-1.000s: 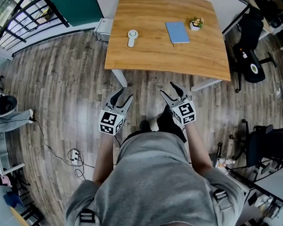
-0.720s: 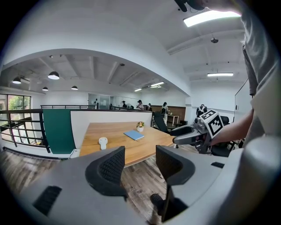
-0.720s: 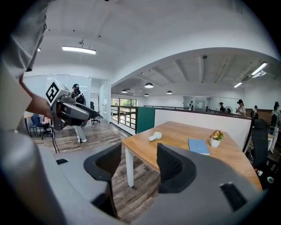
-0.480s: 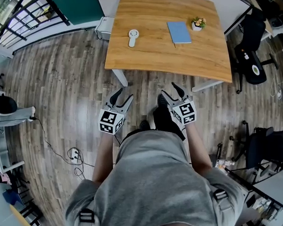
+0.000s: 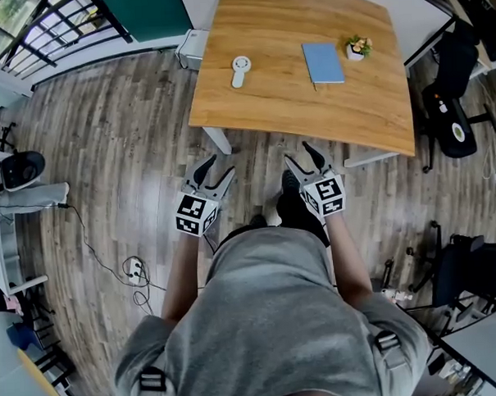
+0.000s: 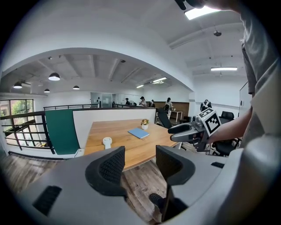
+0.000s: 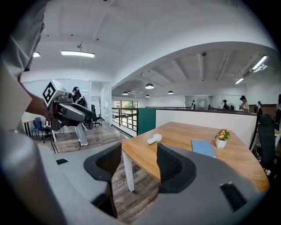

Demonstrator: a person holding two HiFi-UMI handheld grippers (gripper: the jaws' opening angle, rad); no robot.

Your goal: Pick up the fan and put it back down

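Note:
The fan [image 5: 240, 70] is a small white hand-held one lying flat near the left end of the wooden table [image 5: 367, 114]. It also shows in the left gripper view [image 6: 107, 142] and the right gripper view [image 7: 154, 139]. My left gripper [image 5: 215, 167] hangs over the floor just short of the table's front edge, open with nothing between its jaws [image 6: 140, 165]. My right gripper [image 5: 299, 155] is level with it to the right, also open and empty [image 7: 139, 165]. Each gripper shows in the other's view: the right gripper [image 6: 172, 133] and the left gripper [image 7: 90, 119].
A blue notebook [image 5: 322, 63] and a small potted plant [image 5: 357, 46] lie on the table right of the fan. A white table leg [image 5: 217, 139] stands ahead of my left gripper. Office chairs [image 5: 449, 110] are at the right, a power strip with cable [image 5: 132, 272] on the floor at the left.
The table has come lower and nearer in the head view as the person steps toward it. Both grippers have moved slightly forward, still open and empty.

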